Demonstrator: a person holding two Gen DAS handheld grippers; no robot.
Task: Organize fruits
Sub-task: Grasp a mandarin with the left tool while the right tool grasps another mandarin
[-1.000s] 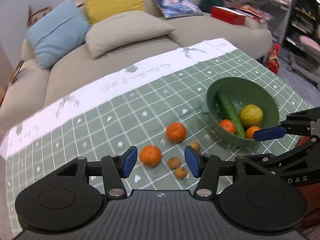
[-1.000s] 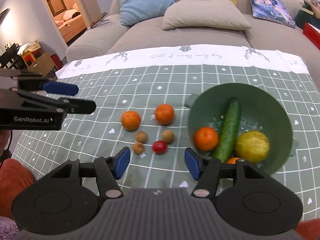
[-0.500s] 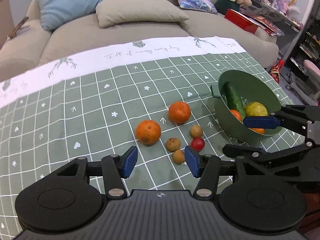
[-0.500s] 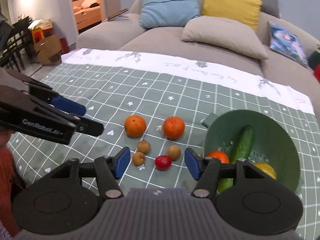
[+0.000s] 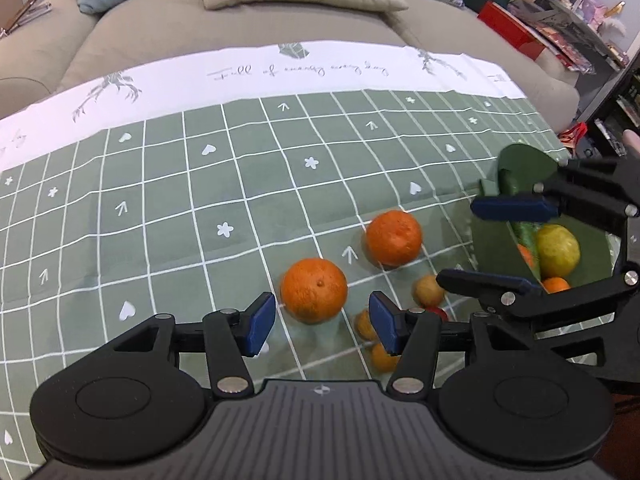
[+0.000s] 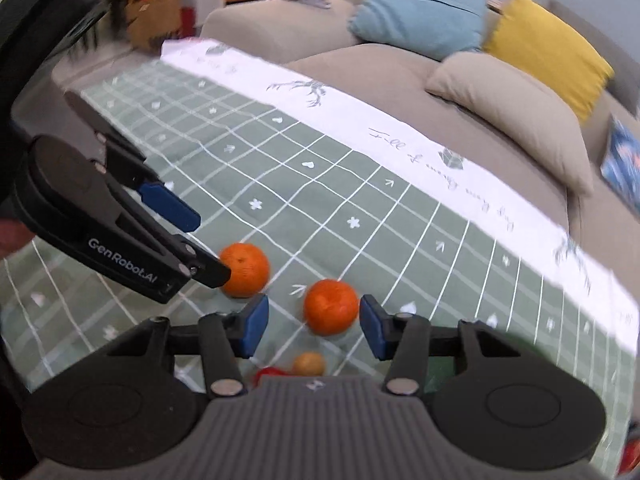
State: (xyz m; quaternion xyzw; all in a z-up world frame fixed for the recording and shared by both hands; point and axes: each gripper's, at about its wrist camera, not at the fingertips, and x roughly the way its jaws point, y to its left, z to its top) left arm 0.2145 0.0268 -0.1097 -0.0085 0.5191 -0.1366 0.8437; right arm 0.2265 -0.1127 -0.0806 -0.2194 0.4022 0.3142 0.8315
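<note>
Tablecloth (image 5: 160,208) green grid, sofa (image 5: 240,28) behind.

Beige sofa (image 5: 224,28) behind table, filling upper part of both views. Cushions on it: light blue (image 6: 420,16), yellow (image 6: 548,52), beige (image 6: 512,108), one with blue print (image 6: 622,160) (mostly cut off at edge). Table covered by tablecloth (image 5: 160,200), green with white grid and small hearts, arrows, flowers; white border strip with script lettering and sprigs along far edge. Cluttered shelves (image 5: 568,20) at right in left wrist view, red box (image 5: 508,28) beside. Cardboard box (image 6: 154,20) on floor past sofa's end. Even, soft light.
</note>
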